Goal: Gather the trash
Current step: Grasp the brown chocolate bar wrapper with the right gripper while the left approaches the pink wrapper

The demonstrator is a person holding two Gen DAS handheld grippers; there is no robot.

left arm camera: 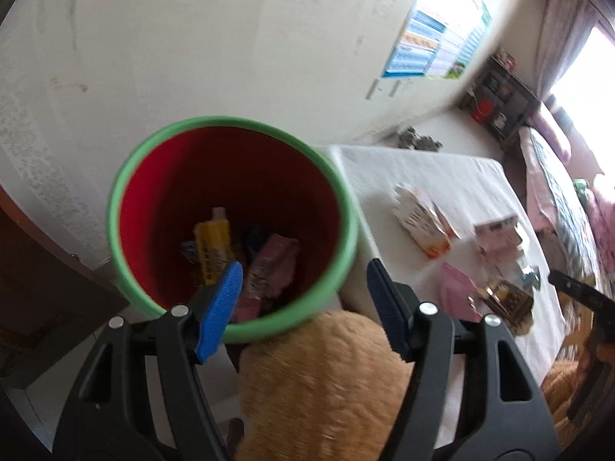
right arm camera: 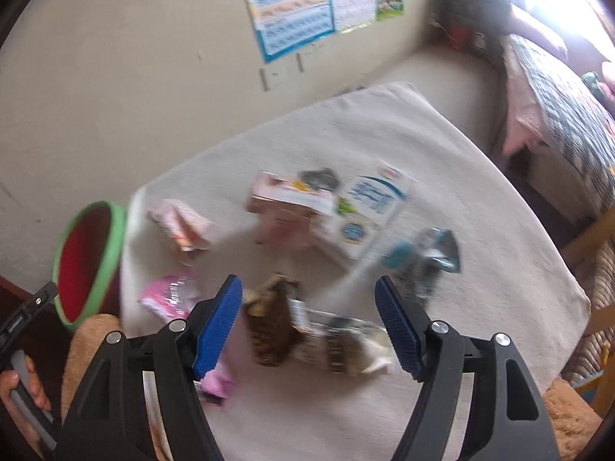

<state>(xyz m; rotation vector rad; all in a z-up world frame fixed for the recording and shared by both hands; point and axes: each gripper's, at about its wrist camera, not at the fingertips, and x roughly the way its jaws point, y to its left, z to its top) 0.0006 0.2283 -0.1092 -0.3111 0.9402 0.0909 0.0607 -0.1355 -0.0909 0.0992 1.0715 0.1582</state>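
Currently: left tongs [left arm camera: 303, 303] wide, empty, over red bin [left arm camera: 230, 226] | right tongs [right arm camera: 309, 322] wide, empty, brown wrapper [right arm camera: 271, 324] between their tips on worktop [right arm camera: 480, 207] | risk: blurred approach, thin wrapper slips or cloth snags.

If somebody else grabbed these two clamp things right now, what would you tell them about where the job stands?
Left gripper: open, empty, over the red bin.
Right gripper: open, empty, above the brown wrapper on the table.
Done: some trash is in the bin, including a yellow packet and a pink box.
Left: wrappers and cartons on the table, such as the pink packet, white-blue carton and blue wrapper.
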